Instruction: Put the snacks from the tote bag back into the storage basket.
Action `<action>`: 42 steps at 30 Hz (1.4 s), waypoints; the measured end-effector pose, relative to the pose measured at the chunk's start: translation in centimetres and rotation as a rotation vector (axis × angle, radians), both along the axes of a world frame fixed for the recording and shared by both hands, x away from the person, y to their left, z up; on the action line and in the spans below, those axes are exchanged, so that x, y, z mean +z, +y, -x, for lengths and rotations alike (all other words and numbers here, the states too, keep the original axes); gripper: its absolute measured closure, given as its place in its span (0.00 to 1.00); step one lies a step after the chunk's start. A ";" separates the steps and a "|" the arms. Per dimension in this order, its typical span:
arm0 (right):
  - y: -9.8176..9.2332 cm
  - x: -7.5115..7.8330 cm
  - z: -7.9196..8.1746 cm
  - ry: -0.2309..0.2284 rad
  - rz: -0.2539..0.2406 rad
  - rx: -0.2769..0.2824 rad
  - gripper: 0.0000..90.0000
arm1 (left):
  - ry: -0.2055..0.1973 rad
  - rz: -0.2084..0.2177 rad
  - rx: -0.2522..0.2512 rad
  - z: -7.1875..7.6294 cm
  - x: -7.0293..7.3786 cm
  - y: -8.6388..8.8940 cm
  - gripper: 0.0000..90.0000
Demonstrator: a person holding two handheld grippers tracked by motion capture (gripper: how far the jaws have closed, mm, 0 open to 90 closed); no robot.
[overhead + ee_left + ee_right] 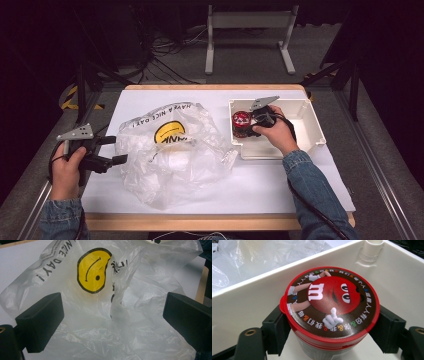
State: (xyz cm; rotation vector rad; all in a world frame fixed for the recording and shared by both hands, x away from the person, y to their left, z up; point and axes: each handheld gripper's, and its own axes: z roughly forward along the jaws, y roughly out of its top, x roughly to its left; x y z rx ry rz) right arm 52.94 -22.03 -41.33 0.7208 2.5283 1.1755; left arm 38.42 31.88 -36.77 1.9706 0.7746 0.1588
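Note:
A crumpled clear plastic bag (170, 155) with a yellow smiley face lies on the left half of the white table. My left gripper (114, 150) rests at the bag's left edge, open, its jaws spread wide. The bag (140, 335) bulges between them without being pinched. A round candy tub (241, 122) with a red lid stands upright in the left end of a white bin (310, 125). My right gripper (252, 125) is shut on the tub. In the right gripper view its jaws press on both sides of the tub (332, 297) just under the lid, inside the bin (402, 282).
The white table top (260, 185) has free room in front of the bin and the bag, ending at a wooden front edge (200, 220). Beyond the table, a white metal stand (247, 20) and loose cables (165, 55) sit on the floor.

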 end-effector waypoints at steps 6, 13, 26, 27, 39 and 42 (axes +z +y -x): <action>-0.2 0.0 0.2 0.008 0.012 -0.004 0.25 | -0.006 -0.009 0.042 -0.3 -0.1 -0.2 0.05; -0.4 1.0 0.4 0.025 -0.025 -0.050 0.04 | -0.025 -0.005 0.047 -0.2 -0.3 -0.6 0.05; -2.5 5.7 3.3 0.040 -0.114 -0.098 0.05 | -0.018 -0.028 0.029 1.1 -0.6 -0.5 0.04; -2.8 6.2 3.7 0.043 -0.120 -0.105 0.05 | -0.016 -0.026 0.025 1.1 -0.6 -0.5 0.04; -6.3 10.3 9.3 -0.033 -0.170 -0.043 0.03 | 0.019 -0.052 0.007 2.0 -1.2 -1.0 0.04; -7.4 10.9 10.7 -0.065 -0.186 -0.042 0.03 | 0.029 -0.062 0.013 2.5 -1.3 -0.9 0.03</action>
